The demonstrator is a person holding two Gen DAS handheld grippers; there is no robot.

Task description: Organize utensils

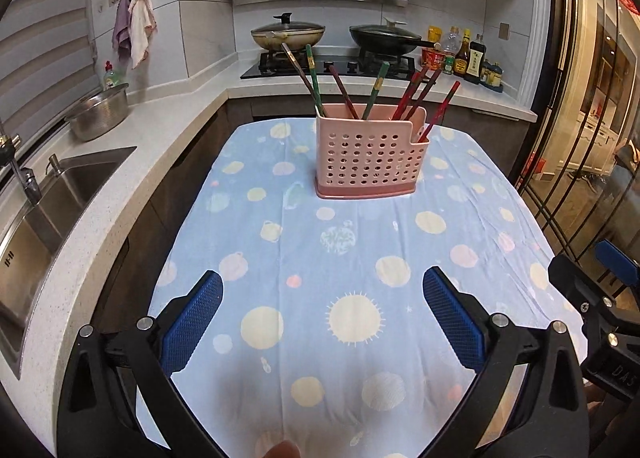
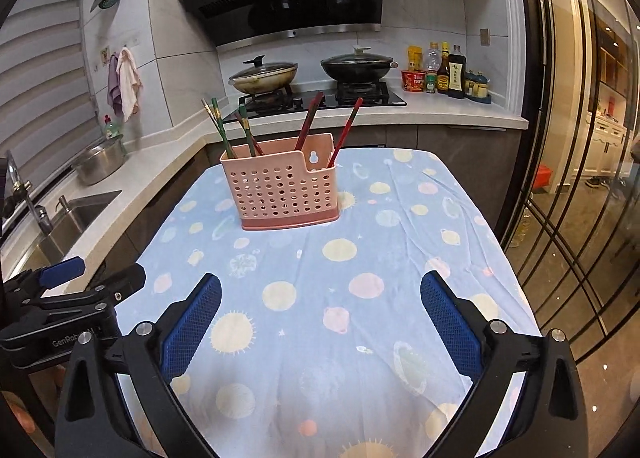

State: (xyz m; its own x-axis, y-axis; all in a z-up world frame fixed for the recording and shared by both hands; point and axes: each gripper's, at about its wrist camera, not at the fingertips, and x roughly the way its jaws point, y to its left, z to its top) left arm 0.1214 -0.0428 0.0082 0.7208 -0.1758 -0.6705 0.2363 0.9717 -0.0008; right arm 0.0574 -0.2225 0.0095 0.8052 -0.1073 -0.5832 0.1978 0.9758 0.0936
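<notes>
A pink perforated utensil holder stands upright on the far half of the table. Several chopsticks, red, green and brown, lean inside it with their ends sticking out. My left gripper hangs open over the near part of the table, well short of the holder, with nothing between its blue pads. My right gripper is open too, empty, beside the left one and also short of the holder. Each gripper shows at the edge of the other's view.
A blue cloth with planet prints covers the table. A counter with a sink and a steel bowl runs along the left. Behind are a stove with two lidded woks, sauce bottles, and a glass door on the right.
</notes>
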